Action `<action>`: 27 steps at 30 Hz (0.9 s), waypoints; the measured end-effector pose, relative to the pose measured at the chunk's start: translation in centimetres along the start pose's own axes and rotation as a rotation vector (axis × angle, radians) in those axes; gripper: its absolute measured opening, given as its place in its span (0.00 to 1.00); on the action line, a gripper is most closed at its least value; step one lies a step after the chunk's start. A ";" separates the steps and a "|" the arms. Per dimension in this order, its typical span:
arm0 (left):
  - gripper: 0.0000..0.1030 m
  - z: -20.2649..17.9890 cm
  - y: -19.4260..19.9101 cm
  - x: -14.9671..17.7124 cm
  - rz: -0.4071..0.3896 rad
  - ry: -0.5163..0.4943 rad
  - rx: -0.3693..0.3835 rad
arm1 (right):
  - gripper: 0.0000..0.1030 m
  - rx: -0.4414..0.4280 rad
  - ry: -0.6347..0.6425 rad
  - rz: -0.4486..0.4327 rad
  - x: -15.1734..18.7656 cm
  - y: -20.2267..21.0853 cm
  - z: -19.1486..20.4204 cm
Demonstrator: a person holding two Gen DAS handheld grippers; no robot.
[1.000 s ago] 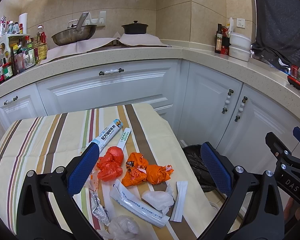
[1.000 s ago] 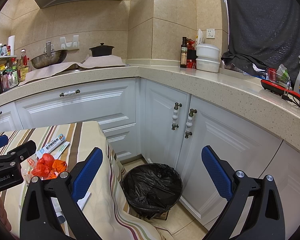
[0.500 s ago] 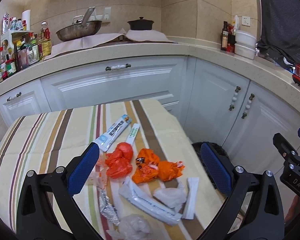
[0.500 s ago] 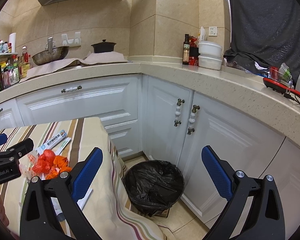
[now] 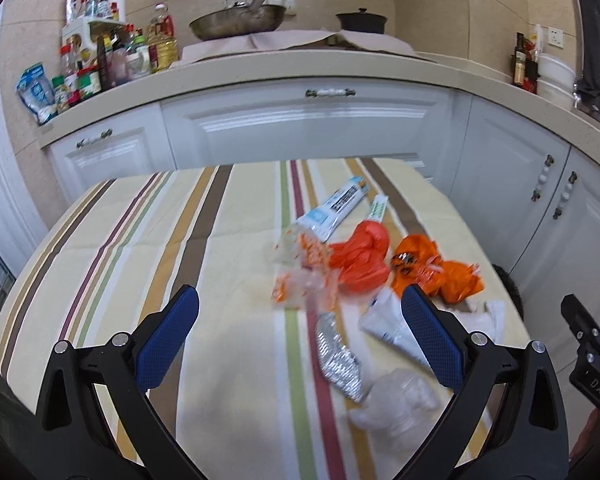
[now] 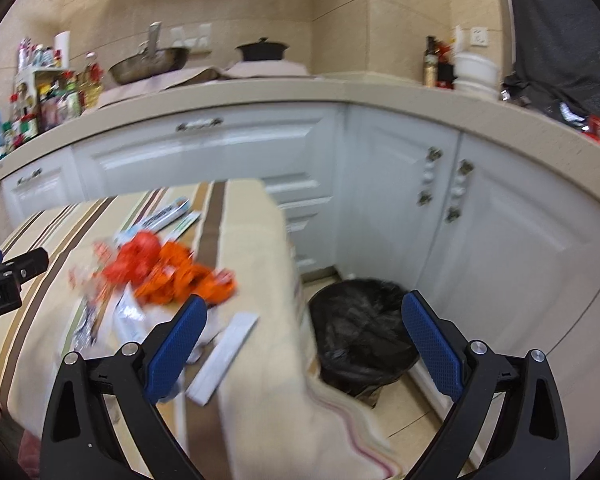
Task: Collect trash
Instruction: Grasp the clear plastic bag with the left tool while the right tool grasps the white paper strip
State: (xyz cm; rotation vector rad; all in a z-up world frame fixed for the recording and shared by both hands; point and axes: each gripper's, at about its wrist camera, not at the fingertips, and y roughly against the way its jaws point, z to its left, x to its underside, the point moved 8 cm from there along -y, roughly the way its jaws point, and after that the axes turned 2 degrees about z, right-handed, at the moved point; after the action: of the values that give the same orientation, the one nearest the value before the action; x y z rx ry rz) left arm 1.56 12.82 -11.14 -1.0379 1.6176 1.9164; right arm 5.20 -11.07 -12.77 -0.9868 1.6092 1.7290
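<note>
Trash lies on the striped tablecloth (image 5: 148, 240): a red crumpled bag (image 5: 360, 260), an orange wrapper (image 5: 440, 272), a white-blue tube (image 5: 340, 204), a foil wrapper (image 5: 336, 354), a clear plastic bag (image 5: 396, 404) and a white packet (image 5: 392, 330). My left gripper (image 5: 300, 336) is open and empty above the table's near side, just short of the pile. My right gripper (image 6: 304, 340) is open and empty over the table's right edge. In its view the orange wrapper (image 6: 180, 276) and a white strip (image 6: 224, 354) lie left, the black-lined trash bin (image 6: 360, 332) on the floor right.
White cabinets (image 5: 308, 124) and a counter wrap around the back and right. Bottles and jars (image 5: 100, 68) crowd the counter's left; a wok (image 5: 236, 24) and a black pot (image 5: 362, 20) sit at the back. The bin stands between table and cabinets.
Both grippers have swung left and tilted down. The trash pile now sits right of centre in the left view, and more of the table shows in the right view. Both stayed open.
</note>
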 end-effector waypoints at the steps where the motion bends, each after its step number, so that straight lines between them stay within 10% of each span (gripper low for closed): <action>1: 0.96 0.4 -0.1 0.4 0.007 0.004 -0.004 | 0.85 -0.015 0.007 0.012 0.5 -0.2 0.6; 3: 0.96 0.9 -0.2 1.2 0.021 0.014 -0.005 | 0.54 -0.047 0.027 0.042 1.3 -0.7 1.7; 27: 0.96 1.9 -0.2 3.8 0.059 0.102 0.008 | 0.54 -0.081 0.067 0.160 6.2 -3.5 3.9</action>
State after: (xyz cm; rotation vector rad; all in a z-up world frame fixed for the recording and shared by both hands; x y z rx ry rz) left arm -1.18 14.12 -14.04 -1.1124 1.7281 1.9213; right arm 4.06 -7.30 -19.83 -0.9867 1.7127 1.8994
